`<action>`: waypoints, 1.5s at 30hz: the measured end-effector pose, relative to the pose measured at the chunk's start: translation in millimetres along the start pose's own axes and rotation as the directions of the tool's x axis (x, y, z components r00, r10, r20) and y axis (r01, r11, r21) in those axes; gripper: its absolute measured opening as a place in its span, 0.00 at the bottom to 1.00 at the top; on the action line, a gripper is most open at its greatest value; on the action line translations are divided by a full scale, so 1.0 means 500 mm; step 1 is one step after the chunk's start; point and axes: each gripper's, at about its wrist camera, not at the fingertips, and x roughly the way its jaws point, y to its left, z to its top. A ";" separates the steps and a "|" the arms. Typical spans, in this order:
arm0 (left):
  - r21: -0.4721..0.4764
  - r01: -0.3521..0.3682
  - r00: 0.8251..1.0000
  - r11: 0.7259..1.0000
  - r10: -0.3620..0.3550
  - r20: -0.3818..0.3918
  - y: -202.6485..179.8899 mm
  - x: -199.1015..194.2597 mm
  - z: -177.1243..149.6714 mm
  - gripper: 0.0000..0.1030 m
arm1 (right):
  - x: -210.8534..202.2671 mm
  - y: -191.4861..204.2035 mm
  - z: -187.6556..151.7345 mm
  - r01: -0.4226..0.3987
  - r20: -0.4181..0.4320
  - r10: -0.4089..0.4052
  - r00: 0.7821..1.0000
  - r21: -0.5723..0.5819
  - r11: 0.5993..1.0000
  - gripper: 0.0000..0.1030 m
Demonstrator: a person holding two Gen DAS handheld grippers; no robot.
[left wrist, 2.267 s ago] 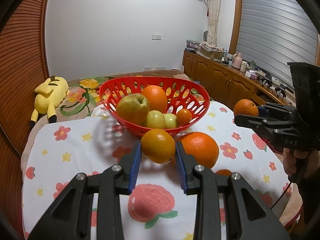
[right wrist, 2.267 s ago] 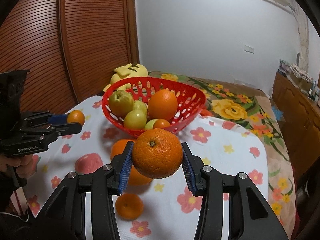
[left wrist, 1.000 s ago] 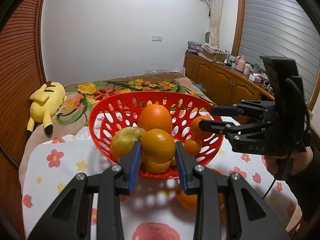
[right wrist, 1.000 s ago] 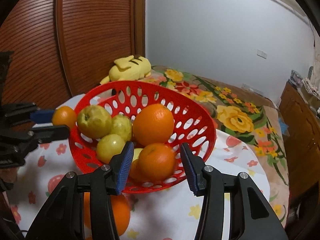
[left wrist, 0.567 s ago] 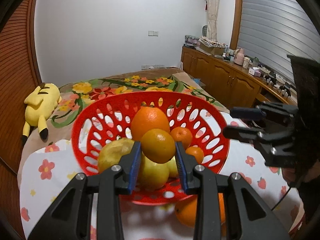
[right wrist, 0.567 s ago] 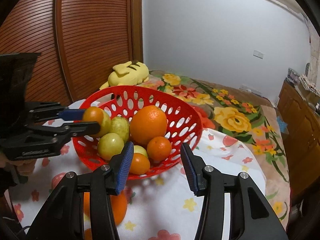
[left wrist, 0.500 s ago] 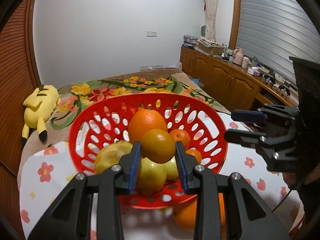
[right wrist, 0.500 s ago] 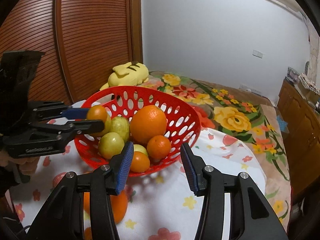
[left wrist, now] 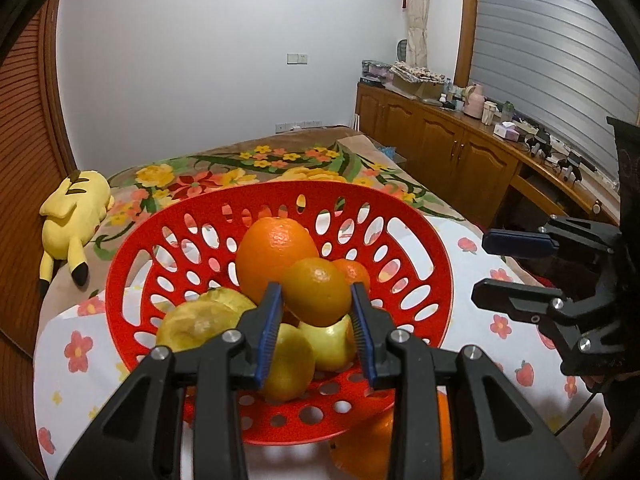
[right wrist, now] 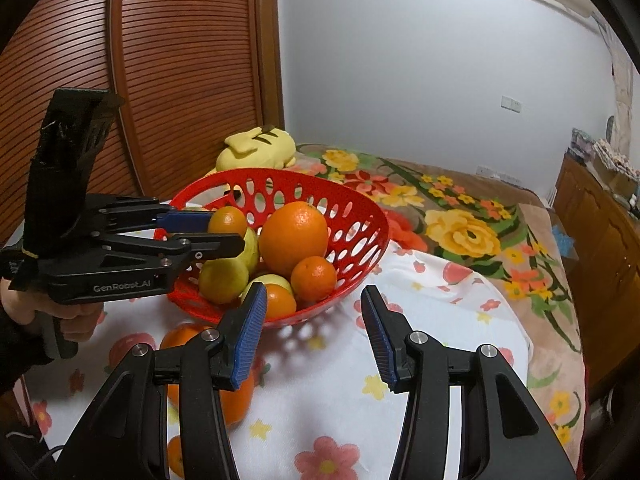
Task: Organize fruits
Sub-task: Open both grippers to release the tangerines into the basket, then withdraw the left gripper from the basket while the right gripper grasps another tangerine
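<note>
Most of the fruit already inside the red perforated plastic basket [left wrist: 420, 248]: one big round orange with dimpled peel [left wrist: 276, 252], smaller smooth tangerines [right wrist: 313, 273] and several yellow-green pears with dull, slightly bumpy skin [left wrist: 200, 322]. Left gripper [left wrist: 316, 314] closed narrow on a small glossy orange [left wrist: 316, 290], ribbed blue pads pressing both its sides, held just over the pears and directly ahead of the tool, above the basket's middle; by judgement only the release missing here. Right gripper [right wrist: 310, 338] with jaws apart and nothing between them, the basket just in front and slightly to its left. Still on the white cloth with flower and strawberry print [right wrist: 432, 292], near and below the right tool's left finger: a large orange [right wrist: 236, 396] and a smaller one [right wrist: 174, 454] partly hidden. So, probably two fruits left, maybe more out of sight.
</note>
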 end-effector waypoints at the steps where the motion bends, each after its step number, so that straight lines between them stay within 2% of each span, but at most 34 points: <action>1: 0.002 -0.001 1.000 1.000 0.001 0.002 -0.002 0.000 0.000 0.32 | 0.000 -0.001 -0.001 0.000 0.000 0.000 1.000 0.001 1.000 0.48; 5: 0.005 -0.002 1.000 1.000 0.002 0.009 -0.003 -0.006 0.001 0.37 | -0.003 0.002 -0.009 -0.001 -0.004 0.001 1.000 0.008 1.000 0.49; 7: 0.001 0.001 1.000 1.000 -0.001 0.011 -0.003 -0.011 0.000 0.46 | -0.005 0.005 -0.014 -0.002 -0.007 0.002 1.000 0.013 1.000 0.49; 17: -0.007 0.010 1.000 1.000 -0.010 0.030 0.003 -0.082 -0.043 0.49 | -0.048 0.030 -0.058 0.005 0.000 -0.005 1.000 0.065 0.998 0.50; 21: -0.004 0.023 0.999 1.000 -0.023 0.027 0.004 -0.111 -0.063 0.54 | -0.069 0.047 -0.086 0.010 0.007 -0.011 1.000 0.097 0.995 0.51; 27: 0.000 0.034 0.999 0.999 -0.034 0.016 -0.001 -0.142 -0.099 0.55 | -0.080 0.072 -0.137 0.012 -0.001 -0.012 1.000 0.161 0.987 0.53; 36: -0.014 0.035 0.999 0.999 -0.036 -0.015 -0.005 -0.167 -0.168 0.55 | -0.078 0.121 -0.192 0.018 -0.039 -0.011 0.999 0.170 0.985 0.53; 45: -0.027 0.017 0.999 0.999 -0.018 -0.047 -0.007 -0.175 -0.230 0.55 | -0.061 0.146 -0.215 -0.002 -0.069 0.014 0.998 0.175 0.985 0.53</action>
